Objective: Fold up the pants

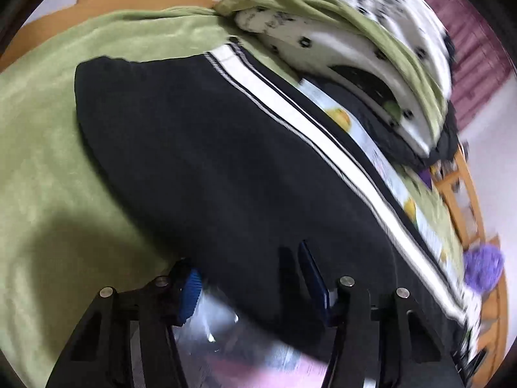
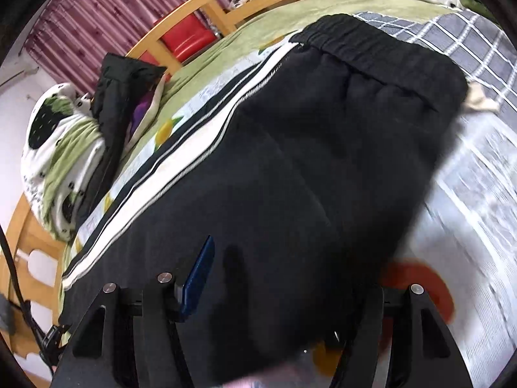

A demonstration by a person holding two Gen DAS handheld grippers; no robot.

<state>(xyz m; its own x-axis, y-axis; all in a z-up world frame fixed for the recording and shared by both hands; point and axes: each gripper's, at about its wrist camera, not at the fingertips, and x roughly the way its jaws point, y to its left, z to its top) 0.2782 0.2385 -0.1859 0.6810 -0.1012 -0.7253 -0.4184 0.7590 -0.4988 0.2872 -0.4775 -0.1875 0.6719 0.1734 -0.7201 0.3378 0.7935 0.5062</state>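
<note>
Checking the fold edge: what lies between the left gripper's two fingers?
In the left wrist view, the near edge of the black pants lies between the left gripper's blue pads, which stand apart.

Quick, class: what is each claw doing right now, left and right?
Left claw: open, black pants between its jaws, not visibly pinched.
Right claw: open over the pants.

Bed sheet (image 1: 48, 148): green, spread flat.
Quilt (image 1: 381, 26): white, black flowers, bunched up.
Bed frame (image 2: 226, 9): wooden.
Curtain (image 2: 106, 9): dark pink.
Blanket (image 2: 452, 38): grey, white checks.

Wooden-framed bed (image 2: 181, 16) in green sheet (image 1: 48, 148), black pants (image 2: 307, 161) flat on it.
</note>
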